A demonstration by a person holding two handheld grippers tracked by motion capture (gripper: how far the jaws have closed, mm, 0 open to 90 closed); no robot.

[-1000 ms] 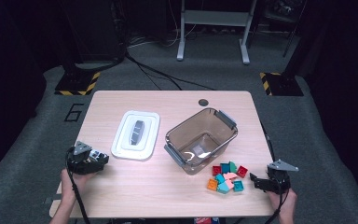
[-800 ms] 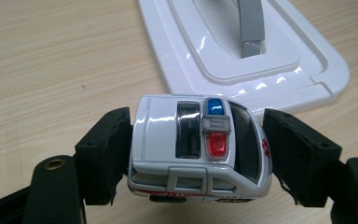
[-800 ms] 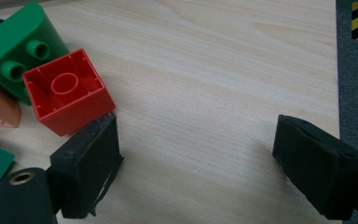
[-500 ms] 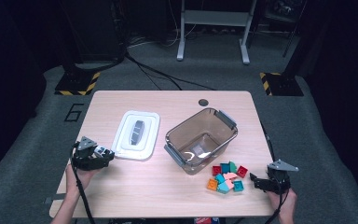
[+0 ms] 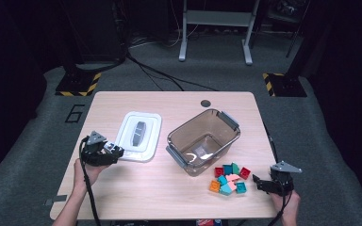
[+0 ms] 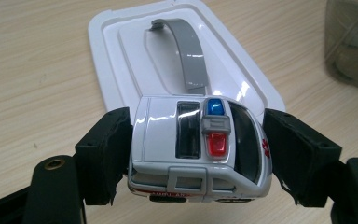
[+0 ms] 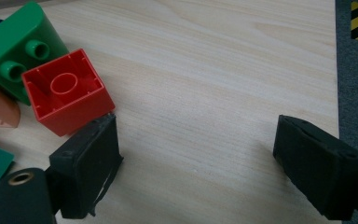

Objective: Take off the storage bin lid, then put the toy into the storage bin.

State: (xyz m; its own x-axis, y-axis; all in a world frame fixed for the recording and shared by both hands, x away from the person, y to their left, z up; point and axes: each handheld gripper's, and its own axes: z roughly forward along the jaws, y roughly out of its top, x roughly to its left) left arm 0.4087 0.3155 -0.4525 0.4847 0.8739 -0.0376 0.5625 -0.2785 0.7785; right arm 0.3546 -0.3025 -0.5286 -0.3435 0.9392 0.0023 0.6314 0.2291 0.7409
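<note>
The toy ambulance [image 6: 198, 149] is clamped between the left gripper [image 5: 104, 153] pads, just off the white lid [image 5: 138, 135] at its seven o'clock. The brown bin [image 5: 202, 141] sits empty. At its five o'clock, by the bricks [image 5: 228, 178], the right gripper [image 5: 264, 184] gapes, grasping nothing.

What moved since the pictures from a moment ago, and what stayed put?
The left gripper, shut on a toy ambulance, moved across the table toward the white lid and now sits at its near edge. The right gripper stayed beside the toy bricks, jaws open with nothing between them. The lid, the clear bin and the bricks did not move.
</note>
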